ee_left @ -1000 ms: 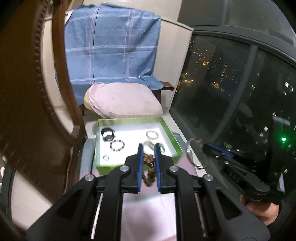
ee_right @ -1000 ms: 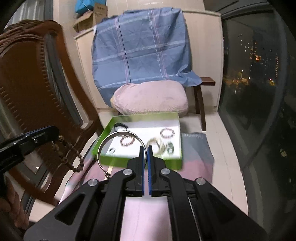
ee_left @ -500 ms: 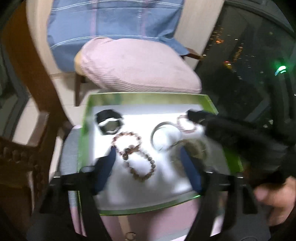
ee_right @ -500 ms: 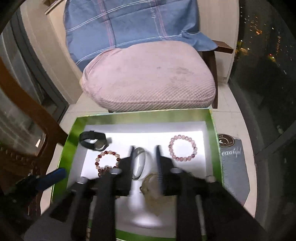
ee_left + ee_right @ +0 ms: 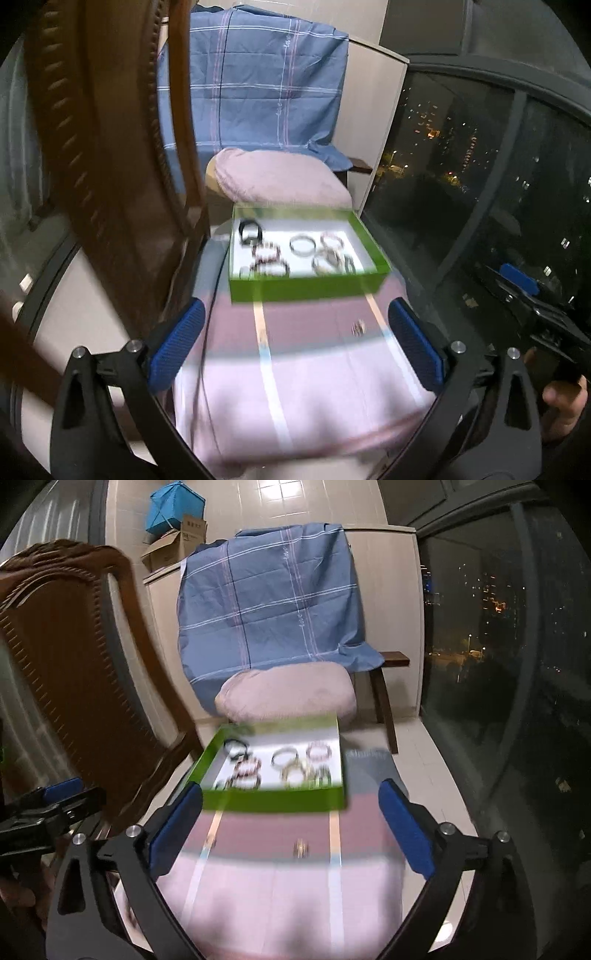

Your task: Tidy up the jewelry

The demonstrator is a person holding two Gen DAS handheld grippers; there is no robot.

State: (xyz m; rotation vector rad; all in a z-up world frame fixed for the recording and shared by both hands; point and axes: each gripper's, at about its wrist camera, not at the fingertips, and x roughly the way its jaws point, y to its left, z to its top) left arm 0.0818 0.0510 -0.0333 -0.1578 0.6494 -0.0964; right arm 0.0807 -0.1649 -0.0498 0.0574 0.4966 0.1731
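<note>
Both grippers empty, jaws wide apart. Left gripper (image 5: 295, 343) and right gripper (image 5: 291, 827) hover over the pink cloth (image 5: 306, 387), well short of the green tray (image 5: 306, 288). Frames are motion-blurred; fine detail is unreliable.

Tray sits at 12 o'clock from both cameras, on the far end of the cloth. Inside it, on a white floor: a black band (image 5: 250, 232) at the tray's 10 o'clock corner, a silver bangle (image 5: 302, 244) near centre, beaded bracelets (image 5: 266, 258) toward 7 o'clock, and a tangle of pale rings and bangles toward 4 o'clock. Cannot separate those pieces.

One small ring (image 5: 301, 848) lies alone on the cloth, outside the tray, near the tray's front wall. In the right wrist view it is at 12 o'clock, just ahead of the open fingers; in the left wrist view it is at about 1 o'clock.

Step in hand, as I judge it: between placements, with one stray piece to fetch. Most of the jewelry is already in the tray.

Next move calls for the right gripper to descend on the ring, straddle it, close gently, then carry it over the tray wall. Thin, small piece on soft cloth; pinching fabric along with it is the risk.

Orientation: the ring looks to be standing on edge, its visible long axis running 12 to 6 in the right view. Blur makes this uncertain. The tray's long axis runs 9 to 3.
</note>
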